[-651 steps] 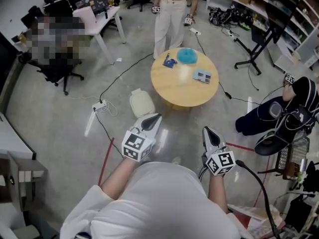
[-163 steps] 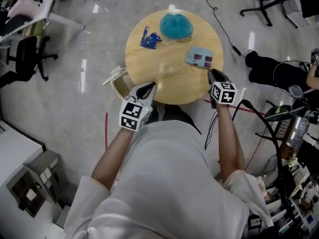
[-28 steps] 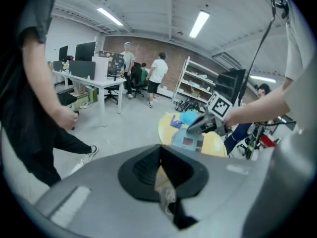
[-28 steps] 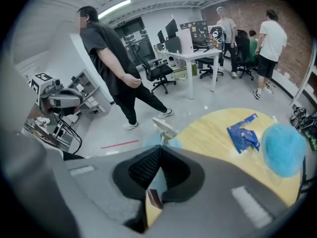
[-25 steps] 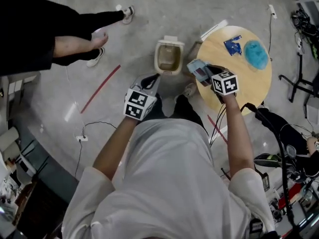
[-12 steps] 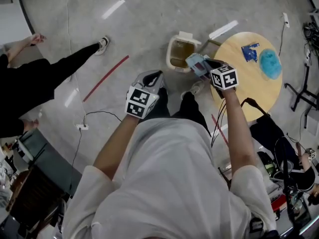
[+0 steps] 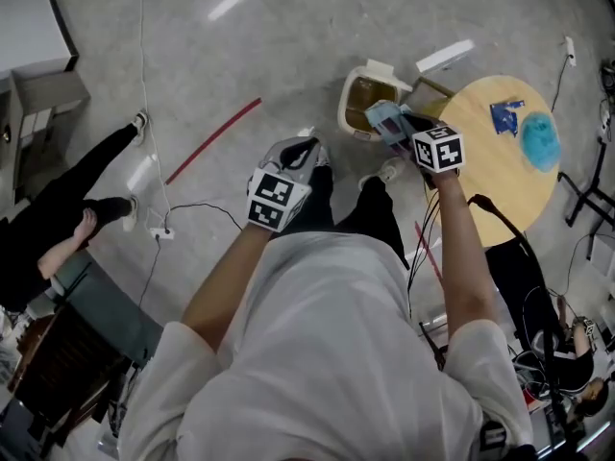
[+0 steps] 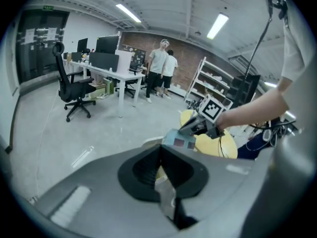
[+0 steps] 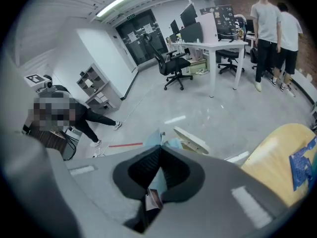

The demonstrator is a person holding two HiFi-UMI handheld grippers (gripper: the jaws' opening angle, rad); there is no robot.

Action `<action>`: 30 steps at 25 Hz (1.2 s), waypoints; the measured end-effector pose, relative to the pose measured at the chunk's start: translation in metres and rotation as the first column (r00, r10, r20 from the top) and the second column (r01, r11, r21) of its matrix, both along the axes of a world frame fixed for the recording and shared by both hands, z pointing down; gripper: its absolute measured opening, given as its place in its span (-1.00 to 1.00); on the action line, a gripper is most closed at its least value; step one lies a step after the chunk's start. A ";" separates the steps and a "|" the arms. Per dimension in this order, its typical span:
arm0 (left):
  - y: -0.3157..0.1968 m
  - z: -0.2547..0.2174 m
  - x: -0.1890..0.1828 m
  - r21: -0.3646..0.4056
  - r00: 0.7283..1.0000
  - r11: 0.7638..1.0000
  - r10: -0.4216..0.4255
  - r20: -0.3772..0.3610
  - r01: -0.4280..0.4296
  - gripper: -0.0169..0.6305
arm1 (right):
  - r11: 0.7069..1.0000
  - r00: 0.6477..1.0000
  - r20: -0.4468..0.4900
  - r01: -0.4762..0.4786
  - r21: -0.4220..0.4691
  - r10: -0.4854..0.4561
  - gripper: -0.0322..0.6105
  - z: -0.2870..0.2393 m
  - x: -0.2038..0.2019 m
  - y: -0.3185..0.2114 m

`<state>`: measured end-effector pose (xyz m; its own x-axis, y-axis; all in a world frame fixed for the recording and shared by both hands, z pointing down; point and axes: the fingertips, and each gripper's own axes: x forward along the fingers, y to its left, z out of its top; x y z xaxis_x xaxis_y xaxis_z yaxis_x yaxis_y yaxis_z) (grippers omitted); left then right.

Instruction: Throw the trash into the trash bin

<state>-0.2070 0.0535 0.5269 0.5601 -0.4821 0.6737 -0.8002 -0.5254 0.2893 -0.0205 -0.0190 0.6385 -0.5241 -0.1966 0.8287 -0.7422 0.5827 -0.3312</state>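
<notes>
Jaws of the right gripper (image 7: 405,125) pinch tight on a flat light-blue packet (image 7: 384,116). The packet sticks out past the jaw tips in line with them. Its free end points away from the person, over the open trash bin (image 7: 347,106) on the floor beside the round desk (image 7: 500,176). That arm is stretched out, with the gripper tipped down. The left gripper (image 7: 302,149) has its jaws shut together. Its arm is bent and it points down at the floor.

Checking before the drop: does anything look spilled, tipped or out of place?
Nothing stands out. The trash bin stands upright with its lid open, and the right gripper holds a blue packet at its rim.
</notes>
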 end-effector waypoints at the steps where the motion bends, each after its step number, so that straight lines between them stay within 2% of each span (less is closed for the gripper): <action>1: 0.000 0.004 -0.002 -0.003 1.000 1.000 -0.002 -0.001 0.002 -0.94 | 1.000 1.000 0.000 -0.004 -0.001 0.004 -0.89 0.005 -0.001 0.000; 12: -0.022 0.058 -0.017 -0.050 0.999 0.999 -0.017 0.029 0.019 -0.93 | 0.999 0.999 0.011 -0.044 0.012 0.044 -0.89 0.063 -0.016 -0.020; 19: -0.027 0.109 -0.012 -0.076 0.999 0.997 -0.021 0.046 0.025 -0.94 | 0.999 0.999 0.013 -0.044 0.008 0.044 -0.89 0.122 -0.022 -0.023; 30: -0.033 0.187 -0.003 -0.082 0.998 0.997 -0.007 0.056 0.012 -0.94 | 0.993 0.992 -0.020 -0.122 0.002 0.122 -0.89 0.220 -0.020 -0.031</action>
